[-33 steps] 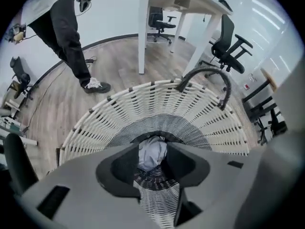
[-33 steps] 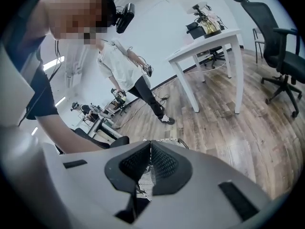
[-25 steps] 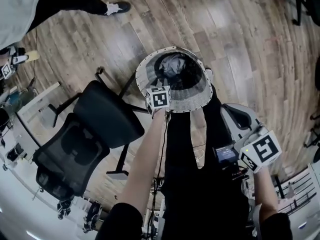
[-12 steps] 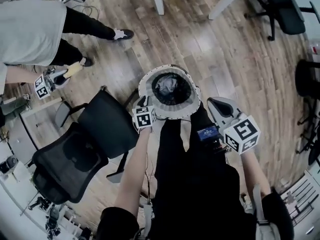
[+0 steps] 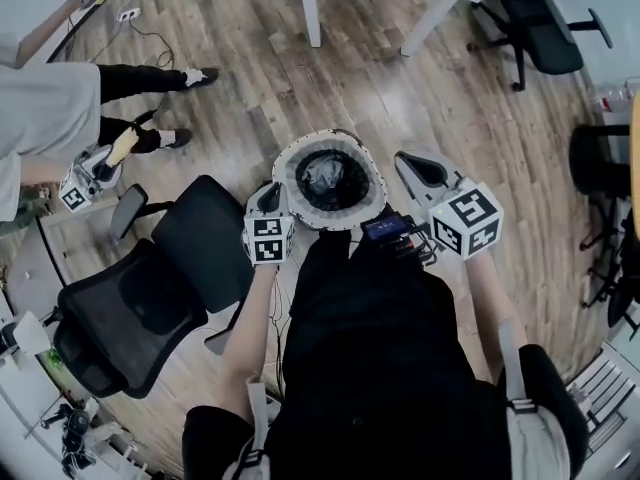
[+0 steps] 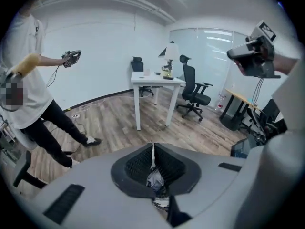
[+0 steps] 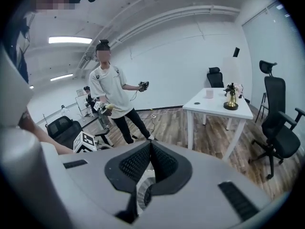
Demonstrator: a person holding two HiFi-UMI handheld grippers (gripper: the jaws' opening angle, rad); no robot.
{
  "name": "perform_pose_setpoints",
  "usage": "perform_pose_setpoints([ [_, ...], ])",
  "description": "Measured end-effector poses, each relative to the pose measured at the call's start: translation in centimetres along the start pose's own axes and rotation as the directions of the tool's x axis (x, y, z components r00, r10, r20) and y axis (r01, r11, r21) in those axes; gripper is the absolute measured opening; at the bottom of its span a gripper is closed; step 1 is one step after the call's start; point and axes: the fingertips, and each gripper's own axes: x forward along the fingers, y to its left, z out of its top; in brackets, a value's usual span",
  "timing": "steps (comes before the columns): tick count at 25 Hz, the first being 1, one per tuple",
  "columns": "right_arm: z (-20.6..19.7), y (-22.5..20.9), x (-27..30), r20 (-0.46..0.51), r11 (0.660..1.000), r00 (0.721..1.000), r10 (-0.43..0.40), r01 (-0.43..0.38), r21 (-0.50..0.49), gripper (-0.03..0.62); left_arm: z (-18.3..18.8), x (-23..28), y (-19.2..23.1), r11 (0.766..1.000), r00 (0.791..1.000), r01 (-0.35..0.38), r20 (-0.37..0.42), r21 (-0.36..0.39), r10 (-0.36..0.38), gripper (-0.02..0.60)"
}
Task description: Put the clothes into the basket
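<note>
Down on the wooden floor [image 5: 450,98], basket [image 5: 285,173]: it stands upright just ahead of us, between the two tongs.
Clothes [image 5: 328,178]: a pale grey garment lies crumpled over darker cloth, all of it inside the rim.
Done so far: we judge the putting-in as made, since cloth sits in the basket and nothing hangs over its edge.
Still to do: we see no loose garment outside the basket in any view, and whether more waits out of sight we cannot tell.
Left tongs [image 6: 152,149]: the jaws have just been closing and meet at the tips with nothing between them. We hold them beside the basket's left rim, apart from it.
Right tongs [image 7: 150,144]: the jaws are together and empty, near the right rim and not touching it.
Basket's heading: the mouth opens straight up toward us. It is round, so it has no long axis across the floor, and its own axis runs vertically.
Clothes' axis: they are a bunched heap with no clear long axis.
</note>
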Motion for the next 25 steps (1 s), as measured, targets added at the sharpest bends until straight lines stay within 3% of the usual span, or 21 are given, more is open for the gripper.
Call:
perform_pose_setpoints([
  [4, 2.0, 2.3, -0.8, 0.063, 0.999, 0.998, 0.019, -0.016, -0.043, 0.015, 3.3, -5.3, 0.2, 0.996, 0.989, 0.056, 0.140, -0.064, -0.046, 0.026],
  [7, 3.0, 3.7, -1.3, 0.103, 0.999, 0.994, 0.028, -0.023, -0.047, 0.015, 6.0, -9.6, 0.2, 0.989, 0.961, 0.099, 0.267, -0.106, -0.068, 0.026],
  [11, 3.9, 5.5, -1.3, 0.132, 0.997, 0.990, 0.058, -0.051, -0.056, 0.015, 7.8, -14.2, -0.2, 0.982, 0.923, 0.140, 0.376, -0.127, -0.083, 0.025],
  [18, 5.2, 9.9, -0.1, 0.120, 0.973, 0.974, 0.193, -0.174, -0.151, 0.015, 8.9, -18.6, -1.2, 0.962, 0.871, 0.222, 0.476, -0.157, -0.123, 0.023],
  [25, 5.1, 12.5, 0.7, 0.085, 0.938, 0.957, 0.276, -0.249, -0.240, 0.015, 9.0, -20.0, -2.2, 0.961, 0.856, 0.235, 0.499, -0.144, -0.134, 0.023],
])
